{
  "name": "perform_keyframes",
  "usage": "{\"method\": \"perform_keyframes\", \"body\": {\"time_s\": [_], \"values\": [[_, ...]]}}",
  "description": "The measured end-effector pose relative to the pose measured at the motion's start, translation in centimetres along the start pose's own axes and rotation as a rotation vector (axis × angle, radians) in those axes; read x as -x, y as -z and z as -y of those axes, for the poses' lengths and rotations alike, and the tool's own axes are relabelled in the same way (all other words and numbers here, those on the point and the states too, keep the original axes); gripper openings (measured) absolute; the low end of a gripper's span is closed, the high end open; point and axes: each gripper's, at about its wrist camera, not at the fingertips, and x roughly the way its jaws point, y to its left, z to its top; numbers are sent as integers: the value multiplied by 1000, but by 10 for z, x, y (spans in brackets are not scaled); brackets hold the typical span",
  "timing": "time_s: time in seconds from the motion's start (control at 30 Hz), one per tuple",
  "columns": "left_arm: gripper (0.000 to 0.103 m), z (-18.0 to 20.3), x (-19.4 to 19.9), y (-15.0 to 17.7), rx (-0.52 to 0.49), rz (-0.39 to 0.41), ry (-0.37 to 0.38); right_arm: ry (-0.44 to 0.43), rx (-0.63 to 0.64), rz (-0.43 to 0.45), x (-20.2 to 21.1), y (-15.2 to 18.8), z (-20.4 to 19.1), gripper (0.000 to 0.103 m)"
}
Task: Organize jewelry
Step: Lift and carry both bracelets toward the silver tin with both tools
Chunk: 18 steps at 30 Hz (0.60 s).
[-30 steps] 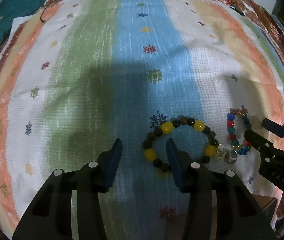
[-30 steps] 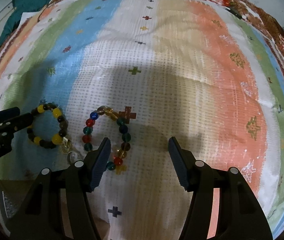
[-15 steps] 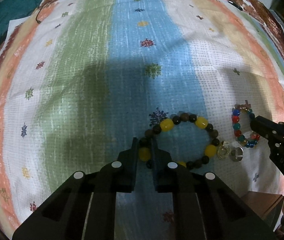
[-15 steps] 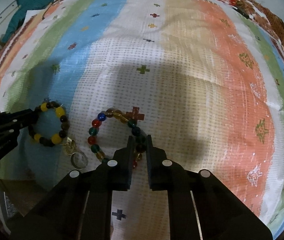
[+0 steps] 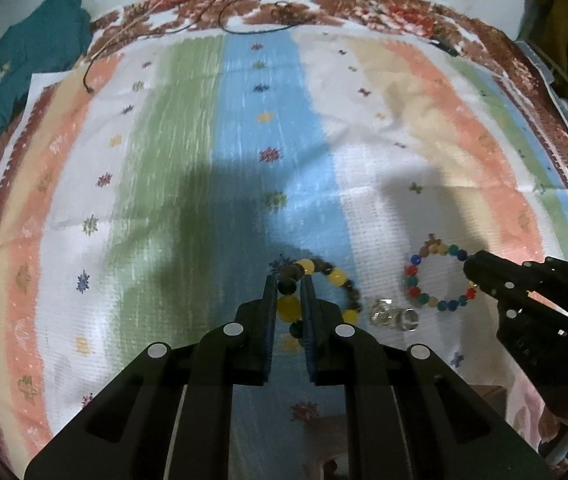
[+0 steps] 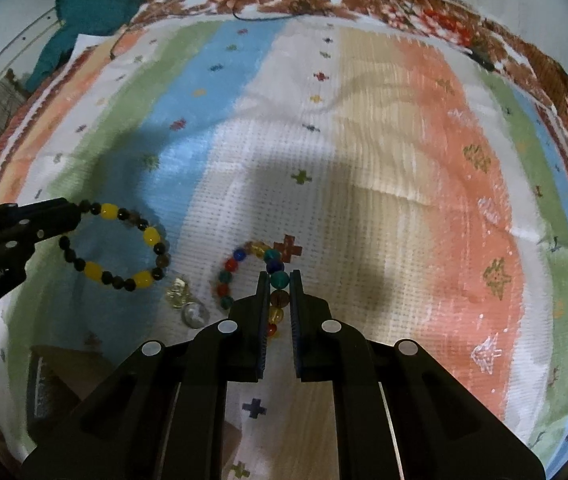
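My left gripper [image 5: 288, 282] is shut on the yellow and dark bead bracelet [image 5: 339, 278], pinching its left side; the bracelet seems lifted a little off the striped cloth [image 5: 188, 152]. It also shows in the right wrist view [image 6: 150, 236], with the left gripper [image 6: 72, 210] at its left end. My right gripper [image 6: 280, 278] is shut on the multicoloured bead bracelet [image 6: 228, 276], gripping its right side. That bracelet shows in the left wrist view [image 5: 413, 284] with the right gripper [image 5: 469, 268] on it. Two small rings [image 5: 393, 314] lie between the bracelets.
The rings also show in the right wrist view [image 6: 186, 302]. A teal cloth [image 5: 32, 56] lies at the far left corner. A thin dark cord [image 5: 244, 20] lies along the cloth's far patterned border. A brown box corner [image 6: 56, 376] sits at the near left.
Both grippers closed from open onto their bracelets, then rose and pulled back; the bracelets came up with them and the cloth now looks farther away.
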Motion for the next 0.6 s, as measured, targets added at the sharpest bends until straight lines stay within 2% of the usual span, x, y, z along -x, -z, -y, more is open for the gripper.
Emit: {"method": "perform_keyframes", "body": {"time_s": [0.6], "values": [[11, 8, 31, 6, 2, 42, 8, -18, -25, 49, 33, 10, 3, 11]]}}
